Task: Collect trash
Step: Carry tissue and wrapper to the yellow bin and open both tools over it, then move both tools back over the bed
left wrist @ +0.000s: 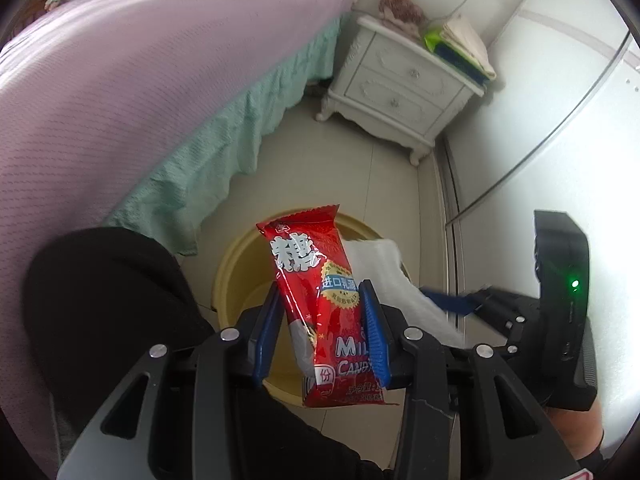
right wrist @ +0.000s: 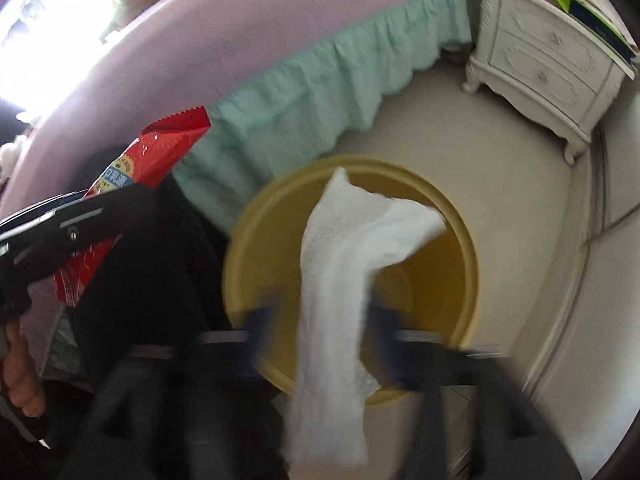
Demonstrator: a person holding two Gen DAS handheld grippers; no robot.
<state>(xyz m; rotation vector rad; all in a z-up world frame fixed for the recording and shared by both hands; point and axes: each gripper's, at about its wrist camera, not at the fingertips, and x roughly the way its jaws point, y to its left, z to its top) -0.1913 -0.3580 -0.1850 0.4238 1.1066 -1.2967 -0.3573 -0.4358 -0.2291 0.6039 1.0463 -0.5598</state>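
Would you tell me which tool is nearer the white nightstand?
Neither is clearly nearer. Left tool and right tool both hang over the yellow bin, well short of the nightstand.

We see a red candy wrapper (left wrist: 324, 304), glossy and printed with white lettering, standing on end above the near rim of a round yellow bin (right wrist: 460, 224) on the floor. A crumpled white tissue (right wrist: 344, 264) hangs lengthwise over the bin's open mouth, its lower end past the near rim.
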